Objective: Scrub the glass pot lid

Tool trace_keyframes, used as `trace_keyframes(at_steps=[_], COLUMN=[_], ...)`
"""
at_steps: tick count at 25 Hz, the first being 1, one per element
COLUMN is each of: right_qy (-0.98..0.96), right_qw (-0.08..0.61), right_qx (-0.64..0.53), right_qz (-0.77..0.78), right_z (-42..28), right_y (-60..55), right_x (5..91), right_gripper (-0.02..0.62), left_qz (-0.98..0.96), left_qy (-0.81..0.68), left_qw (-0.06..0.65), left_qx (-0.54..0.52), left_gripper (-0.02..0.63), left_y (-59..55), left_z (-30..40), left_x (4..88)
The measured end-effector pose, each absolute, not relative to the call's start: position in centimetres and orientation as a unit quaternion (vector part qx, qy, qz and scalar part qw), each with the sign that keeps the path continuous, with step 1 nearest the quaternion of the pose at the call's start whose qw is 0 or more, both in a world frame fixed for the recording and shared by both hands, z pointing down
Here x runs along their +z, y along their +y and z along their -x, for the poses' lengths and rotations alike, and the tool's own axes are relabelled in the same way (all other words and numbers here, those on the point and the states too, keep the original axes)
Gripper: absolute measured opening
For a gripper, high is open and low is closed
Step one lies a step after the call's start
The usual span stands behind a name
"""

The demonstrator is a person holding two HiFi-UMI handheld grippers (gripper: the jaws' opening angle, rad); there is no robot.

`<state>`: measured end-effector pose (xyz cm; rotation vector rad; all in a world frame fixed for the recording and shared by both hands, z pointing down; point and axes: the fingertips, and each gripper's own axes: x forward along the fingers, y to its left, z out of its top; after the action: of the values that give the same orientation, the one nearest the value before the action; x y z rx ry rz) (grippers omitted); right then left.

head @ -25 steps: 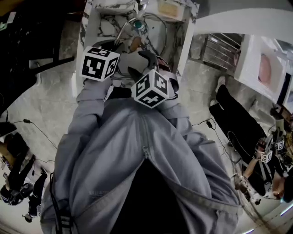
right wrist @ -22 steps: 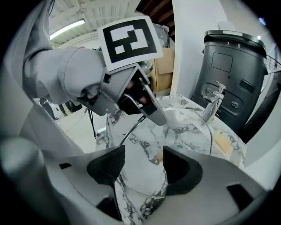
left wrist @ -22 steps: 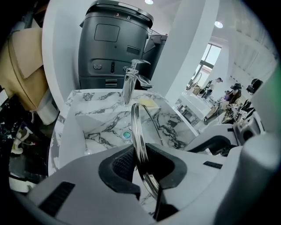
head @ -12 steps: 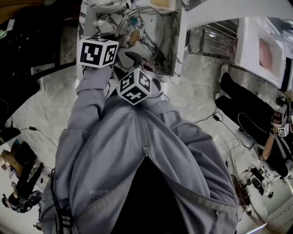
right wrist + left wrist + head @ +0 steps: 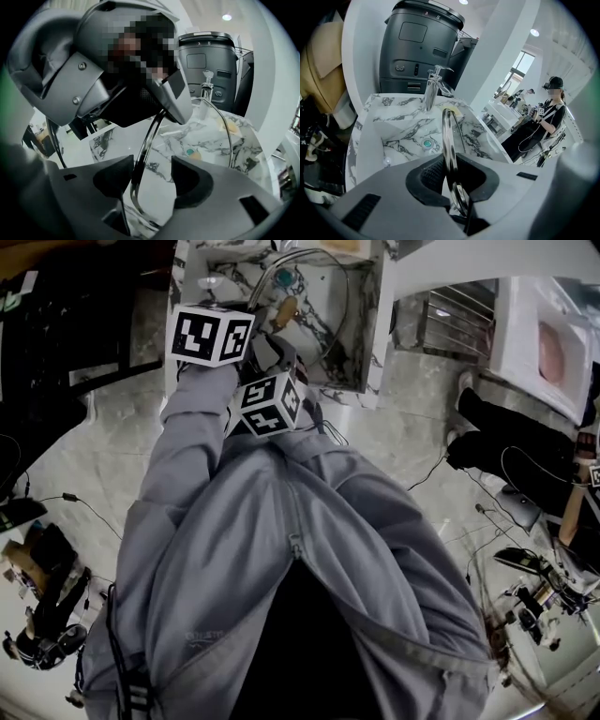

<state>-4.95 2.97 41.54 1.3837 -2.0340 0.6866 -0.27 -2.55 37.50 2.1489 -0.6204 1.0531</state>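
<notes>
while the left gripper (image 5: 452, 177) is clamping its jaws on the rim of the glass pot lid (image 5: 449, 136), standing it on edge over the marble sink (image 5: 375, 136), probably to keep both faces reachable, the right gripper (image 5: 152, 180) is straddling that rim, jaws apart, apparently steadying it.

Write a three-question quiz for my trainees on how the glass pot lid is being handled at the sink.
1. True or false: the left gripper is clamped on the metal rim of the round glass pot lid.
2. What lies behind the lid? A) white marble-patterned sink B) wooden table C) gas stove
3. Fill in: the right gripper has its jaws ____ around the rim.
Key: 1 true; 2 A; 3 apart.
</notes>
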Motion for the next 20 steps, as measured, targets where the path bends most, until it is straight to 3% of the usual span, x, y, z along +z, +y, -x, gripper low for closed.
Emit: trace_keyframes(at_steps=[6, 12, 20], right_qy=[-0.753, -0.746, -0.744], right_qw=[0.292, 0.286, 0.346], right_qx=[0.246, 0.270, 0.187], right_qz=[-0.536, -0.537, -0.540], right_z=[4.8, 3.0, -0.2], right_y=[2.9, 4.2, 4.8], right_x=[41.5, 40.0, 37.4], right_gripper=[0.246, 0.135, 0.067], left_qz=[-0.821, -0.824, -0.823], left_qy=[-0.239, -0.237, -0.234], left_qw=[0.340, 0.353, 0.438], left_qx=[0.391, 0.376, 0.277], left_gripper=[0.061, 0.125, 0.191], left_y=[-2.5, -2.3, -1.9], left_z=[0.3, 0.1, -1.5], left_x=[37.4, 37.3, 35.7])
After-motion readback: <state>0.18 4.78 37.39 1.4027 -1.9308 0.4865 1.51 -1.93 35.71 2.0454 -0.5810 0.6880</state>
